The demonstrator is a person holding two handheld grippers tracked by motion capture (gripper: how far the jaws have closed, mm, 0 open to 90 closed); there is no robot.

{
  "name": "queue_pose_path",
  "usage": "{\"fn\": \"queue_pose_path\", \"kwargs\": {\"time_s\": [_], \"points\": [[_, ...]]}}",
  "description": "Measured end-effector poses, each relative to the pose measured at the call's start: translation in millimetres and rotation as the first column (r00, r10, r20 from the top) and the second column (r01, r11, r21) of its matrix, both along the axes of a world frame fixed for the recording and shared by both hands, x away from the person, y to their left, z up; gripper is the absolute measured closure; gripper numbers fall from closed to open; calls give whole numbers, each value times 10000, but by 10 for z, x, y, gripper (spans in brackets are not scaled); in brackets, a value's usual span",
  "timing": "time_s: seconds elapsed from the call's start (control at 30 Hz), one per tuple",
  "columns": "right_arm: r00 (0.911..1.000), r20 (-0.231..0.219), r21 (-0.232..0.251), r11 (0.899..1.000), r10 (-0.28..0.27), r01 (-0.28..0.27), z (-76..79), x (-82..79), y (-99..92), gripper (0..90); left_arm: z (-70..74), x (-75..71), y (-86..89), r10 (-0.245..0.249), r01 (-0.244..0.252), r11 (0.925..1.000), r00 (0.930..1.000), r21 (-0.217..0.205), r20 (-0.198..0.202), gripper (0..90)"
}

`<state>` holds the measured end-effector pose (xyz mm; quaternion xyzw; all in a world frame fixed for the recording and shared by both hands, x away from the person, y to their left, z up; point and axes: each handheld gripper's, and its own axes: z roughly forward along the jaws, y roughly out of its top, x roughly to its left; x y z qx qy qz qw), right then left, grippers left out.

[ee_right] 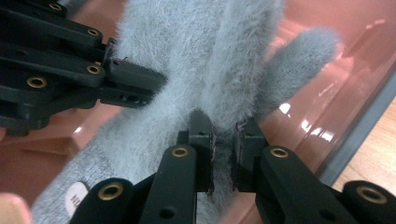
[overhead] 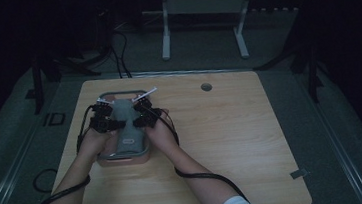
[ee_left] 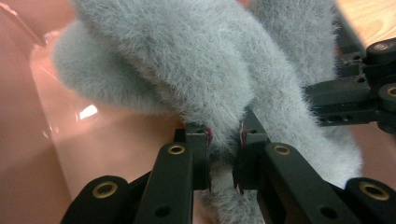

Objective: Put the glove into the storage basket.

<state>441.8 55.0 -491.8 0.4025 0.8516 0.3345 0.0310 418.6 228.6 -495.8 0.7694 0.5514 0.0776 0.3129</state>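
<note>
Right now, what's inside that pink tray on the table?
A fuzzy grey glove lies in the pink tray, pinched by the left gripper and right gripper. The tray floor beneath the glove is covered.

A dim lab or recording room: one light wooden table (overhead: 233,142) with a cable hole (overhead: 206,87) stands on grey carpet, a white equipment stand (overhead: 165,33) behind it at upper centre, black cables (overhead: 119,57) trailing at upper left.

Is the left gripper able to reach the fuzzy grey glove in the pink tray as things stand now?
Yes, it appears so. The left gripper is already shut on a fold of the grey glove over the pink tray, with nothing in between; the right gripper pinches it too.
</note>
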Motion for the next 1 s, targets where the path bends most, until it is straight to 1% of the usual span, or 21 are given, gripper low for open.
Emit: {"fn": "queue_pose_path", "kwargs": {"time_s": [0.1,0.17,0.2,0.23,0.27,0.3,0.37,0.4,0.43,0.47,0.5,0.53,0.57,0.6,0.63,0.7,0.73,0.8,0.87,0.93,1.0], "points": [[10000,2,-392,9992,18,-18,-50,11,42,794,-51,33,-27,57,-51,9997,9997,242,-253,799],[9998,145,-643,9979,108,-98,-72,9,62,776,-84,43,-41,114,-102,9994,9993,332,-358,797],[9996,205,-740,9971,184,-168,-70,0,72,744,-98,45,-50,112,-92,9986,9992,519,-392,793],[9993,284,-749,9969,252,-230,-60,-8,74,710,-111,51,-65,99,-67,9976,9989,694,-454,791],[9993,284,-749,9969,252,-230,-60,-8,74,710,-111,51,-65,99,-67,9976,9989,694,-454,781],[9980,449,-716,9966,436,-404,-26,-30,73,621,-116,62,-74,60,-22,9969,9988,785,-487,769],[9975,563,-599,9974,423,-389,14,-45,57,532,-120,73,-77,1,43,9964,9986,851,-519,734],[9967,651,-559,9974,493,-457,41,-50,41,511,-118,78,-77,4,43,9959,9987,901,-515,715],[9960,747,-470,9978,499,-465,71,-55,17,497,-107,79,-80,49,-6,9956,9990,938,-453,676],[9960,747,-470,9978,499,-465,71,-55,17,497,-107,79,-80,49,-6,9956,9990,938,-453,618],[9961,725,-273,9984,510,-491,112,-58,-24,453,-89,81,-77,20,22,9954,9990,956,-440,618],[9957,730,-120,9983,569,-562,154,-61,-68,431,-73,78,-74,10,22,9962,9993,874,-368,574],[9950,846,-74,9986,528,-524,191,-69,-105,406,-54,70,-62,-14,29,9972,9998,751,-194,521],[9944,936,35,9988,488,-494,237,-76,-158,365,-41,65,-55,41,-32,9977,9999,684,-127,474],[9945,941,90,9988,470,-481,264,-76,-187,346,-19,55,-43,95,-88,9978,9999,656,-98,407],[9934,1081,618,9970,392,-461,345,-81,-293,290,25,24,-40,-18,3,9964,9998,842,176,276],[9931,1110,751,9961,373,-458,371,-84,-325,278,56,9,-36,55,-82,9958,9995,906,308,250],[9928,1077,1099,9919,515,-633,431,-96,-410,217,105,-13,-16,290,-337,9954,9982,900,534,184],[9907,1232,1221,9899,571,-722,478,-111,-490,201,151,-42,6,439,-500,9953,9963,828,746,169],[9891,1295,1172,9894,707,-861,502,-124,-564,190,206,-86,19,563,-632,9961,9924,608,1093,169],[9894,1293,1273,9885,655,-821,510,-129,-650,190,267,-136,0,605,-681,9966,9873,475,1467,157]]}}
